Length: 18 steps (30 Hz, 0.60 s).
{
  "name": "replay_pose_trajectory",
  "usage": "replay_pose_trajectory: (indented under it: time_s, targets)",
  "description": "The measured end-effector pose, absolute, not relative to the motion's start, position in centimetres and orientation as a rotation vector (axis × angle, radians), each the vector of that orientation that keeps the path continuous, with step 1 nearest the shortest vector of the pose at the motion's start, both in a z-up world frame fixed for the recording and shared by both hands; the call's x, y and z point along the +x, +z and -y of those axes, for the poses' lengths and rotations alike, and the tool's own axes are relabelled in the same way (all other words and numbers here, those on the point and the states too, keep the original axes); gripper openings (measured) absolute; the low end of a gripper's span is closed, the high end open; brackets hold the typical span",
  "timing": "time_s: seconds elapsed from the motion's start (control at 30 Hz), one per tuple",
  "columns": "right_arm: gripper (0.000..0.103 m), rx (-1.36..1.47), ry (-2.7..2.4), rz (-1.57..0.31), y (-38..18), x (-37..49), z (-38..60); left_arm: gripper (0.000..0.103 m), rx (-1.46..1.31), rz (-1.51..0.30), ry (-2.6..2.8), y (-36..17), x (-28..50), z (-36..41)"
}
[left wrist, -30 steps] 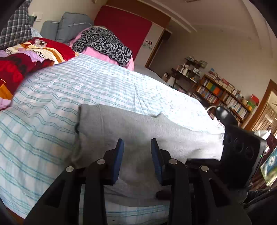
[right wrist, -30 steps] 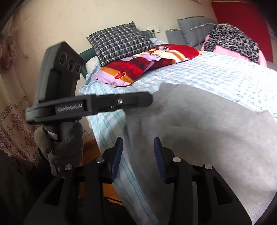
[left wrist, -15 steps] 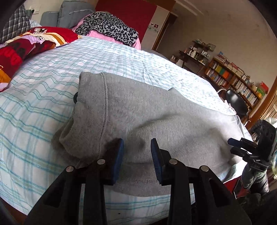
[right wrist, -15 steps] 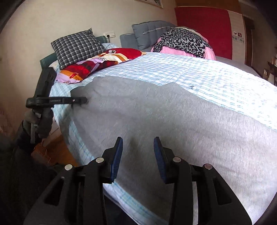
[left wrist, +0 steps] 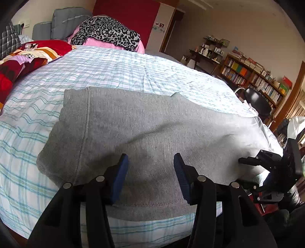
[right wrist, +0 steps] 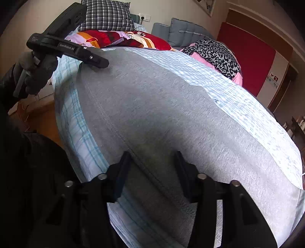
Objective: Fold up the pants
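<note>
Pants: grey sweatpants (left wrist: 144, 122) lie spread flat on the bed (left wrist: 114, 68), across its near edge, on a blue-and-white checked sheet.
Waistband: it is at the end nearer the pillows, with a stitched seam across it.
Left gripper (left wrist: 150, 164): released, and its jaws are opening – the blue pads stand apart over the grey cloth near the waistband, and they pinch nothing.
Right gripper (right wrist: 152, 158): its jaws are closing but are not clenched; a seam of the pants runs between the two fingers, and the pads do not press on it.
Hand: a gloved hand (right wrist: 36, 72) holds the left gripper by its handle.
Behind: a checked pillow (right wrist: 106, 15), a red flowered blanket (right wrist: 122, 38) and a leopard-print cloth (left wrist: 108, 32) – all at the far side.
</note>
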State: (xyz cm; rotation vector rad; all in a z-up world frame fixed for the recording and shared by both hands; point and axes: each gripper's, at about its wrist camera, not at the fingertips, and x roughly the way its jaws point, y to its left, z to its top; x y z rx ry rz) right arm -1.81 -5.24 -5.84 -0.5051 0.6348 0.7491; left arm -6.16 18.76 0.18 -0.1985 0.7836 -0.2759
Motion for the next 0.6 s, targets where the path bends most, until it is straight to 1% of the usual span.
replay_pose_trajectory:
  time_s: [0.1,0.17,0.37,0.43,0.5,0.6]
  targets:
    - [0.014,-0.48,0.755,-0.637,-5.3,-1.5,5.3,0.05,-0.198,-0.792,-0.273,-0.2,-5.9,-18.9]
    - [0.01,-0.482,0.763,-0.628,-5.0,-1.8,5.1,0.05,-0.199,-0.798,-0.269,-0.4,-5.7,-19.0]
    - [0.009,-0.388,0.85,-0.594,-1.6,-3.5,6.7,0.05,-0.201,-0.791,-0.238,-0.1,-5.9,-20.0]
    - [0.008,-0.413,0.859,-0.626,-2.3,-3.8,6.5,0.05,-0.207,-0.781,-0.226,0.2,-6.0,-20.5]
    - [0.008,-0.446,0.865,-0.683,-4.1,-3.7,6.0,0.05,-0.217,-0.768,-0.228,0.7,-6.1,-20.4]
    - [0.008,-0.445,0.863,-0.724,-6.0,-3.3,5.6,0.05,-0.218,-0.743,-0.289,1.5,-5.8,-18.8]
